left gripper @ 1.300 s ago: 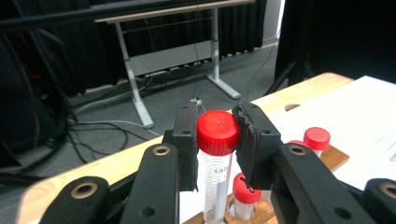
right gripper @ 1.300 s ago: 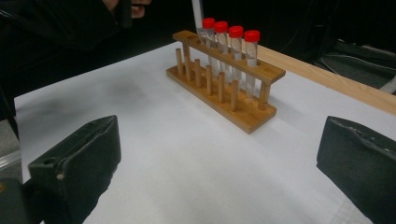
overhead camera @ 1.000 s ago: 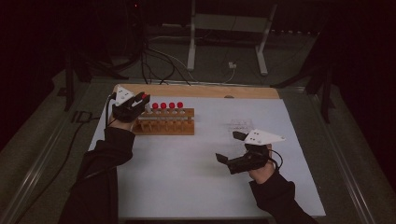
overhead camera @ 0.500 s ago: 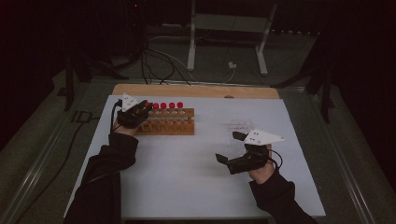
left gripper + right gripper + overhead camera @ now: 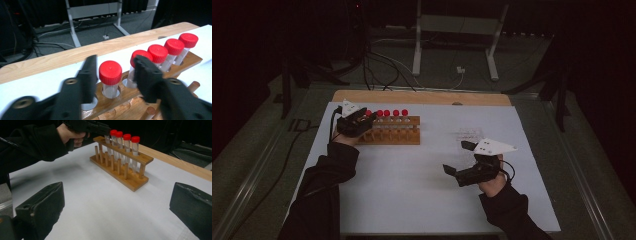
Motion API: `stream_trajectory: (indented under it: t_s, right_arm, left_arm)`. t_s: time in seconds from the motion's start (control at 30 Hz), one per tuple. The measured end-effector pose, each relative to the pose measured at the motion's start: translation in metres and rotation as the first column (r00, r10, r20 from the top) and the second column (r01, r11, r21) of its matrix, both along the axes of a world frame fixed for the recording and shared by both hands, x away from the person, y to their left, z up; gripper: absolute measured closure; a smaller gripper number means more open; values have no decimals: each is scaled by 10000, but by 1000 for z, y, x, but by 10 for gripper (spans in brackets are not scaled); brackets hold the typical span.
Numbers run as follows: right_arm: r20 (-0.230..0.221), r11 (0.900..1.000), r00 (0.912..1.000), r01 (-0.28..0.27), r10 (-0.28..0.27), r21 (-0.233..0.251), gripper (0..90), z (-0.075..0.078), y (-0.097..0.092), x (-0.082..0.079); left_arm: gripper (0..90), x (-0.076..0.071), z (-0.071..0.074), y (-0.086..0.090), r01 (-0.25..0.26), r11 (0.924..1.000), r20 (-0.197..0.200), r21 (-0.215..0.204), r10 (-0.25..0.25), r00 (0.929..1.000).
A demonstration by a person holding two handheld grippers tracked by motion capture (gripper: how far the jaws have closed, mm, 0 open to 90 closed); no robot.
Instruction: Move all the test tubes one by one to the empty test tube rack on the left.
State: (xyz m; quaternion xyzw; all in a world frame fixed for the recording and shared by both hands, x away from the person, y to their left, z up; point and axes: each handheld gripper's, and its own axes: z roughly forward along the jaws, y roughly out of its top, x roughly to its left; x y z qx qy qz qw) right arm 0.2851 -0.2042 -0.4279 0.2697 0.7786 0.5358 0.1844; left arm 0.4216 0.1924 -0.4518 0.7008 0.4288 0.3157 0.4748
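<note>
A wooden rack (image 5: 394, 131) stands on the white table sheet (image 5: 412, 190) and holds a row of clear tubes with red caps (image 5: 387, 113). My left gripper (image 5: 364, 119) is at the rack's left end. In the left gripper view its jaws (image 5: 115, 62) have just been opening and stand on either side of the leftmost tube (image 5: 110, 72), with a gap on each side. That tube stands upright in its hole, next to the other tubes (image 5: 158, 53). My right gripper (image 5: 457, 157) rests open at the front right, with nothing in it (image 5: 119, 195); the rack (image 5: 120, 162) lies well beyond it.
A small clear plastic item (image 5: 469, 134) lies on the sheet just behind the right gripper. A wooden board (image 5: 422, 97) runs along the table's far edge. Beyond it a metal stand (image 5: 452, 45) and cables sit on the floor.
The left gripper has sunk slightly toward the rack's left end. The right gripper has not moved.
</note>
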Motion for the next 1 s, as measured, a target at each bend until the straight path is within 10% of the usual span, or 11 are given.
stream_trajectory:
  t_s: [0.37,1.0]
  right_arm:
    - [33,10000,10000,47,-47,-22,0,0,-1,-1]
    - [2,9998,9998,181,-181,42,0,-1,-6,-8]
  left_arm:
    - [17,-24,24,6,1007,9935,-446,-526,-1031,9937]
    - [4,-84,35,-12,3237,9453,-537,-388,-3255,9440]
